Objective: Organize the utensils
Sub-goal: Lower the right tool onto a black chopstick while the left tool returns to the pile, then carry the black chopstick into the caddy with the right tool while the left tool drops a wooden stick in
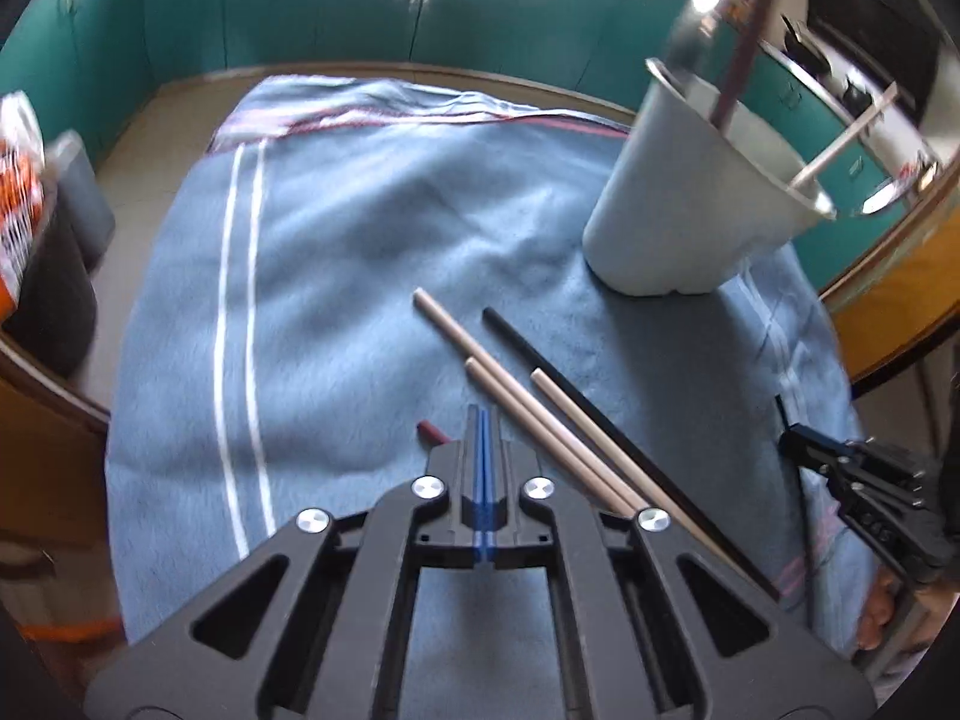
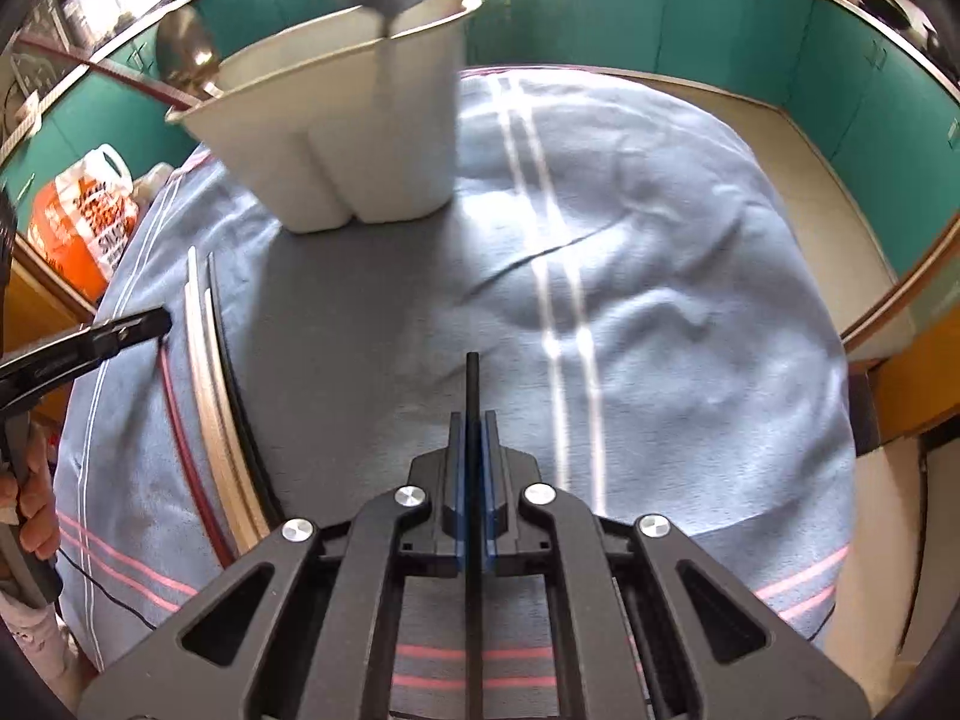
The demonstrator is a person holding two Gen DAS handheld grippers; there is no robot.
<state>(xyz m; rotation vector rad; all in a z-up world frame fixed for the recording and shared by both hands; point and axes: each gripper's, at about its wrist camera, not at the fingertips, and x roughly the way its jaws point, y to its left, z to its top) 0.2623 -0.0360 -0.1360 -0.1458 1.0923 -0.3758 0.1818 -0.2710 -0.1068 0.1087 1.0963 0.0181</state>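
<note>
My right gripper (image 2: 473, 420) is shut on a black chopstick (image 2: 473, 378), whose tip pokes out past the fingers above the blue towel (image 2: 660, 300). A white utensil holder (image 2: 360, 138) stands ahead and to the left, with a ladle and other handles in it. Three wooden chopsticks (image 1: 540, 414), a black one (image 1: 510, 336) and a red tip (image 1: 429, 429) lie on the towel just ahead of my left gripper (image 1: 485, 420). That gripper is shut with nothing between its pads. The holder (image 1: 678, 210) is at its far right.
An orange-labelled jug (image 2: 84, 216) and dark containers (image 1: 54, 300) stand at the left table edge. Teal cabinets (image 1: 360, 0) run behind the table. The right gripper (image 1: 864, 480) shows at the right edge of the left wrist view. The towel (image 1: 360, 240) covers most of the tabletop.
</note>
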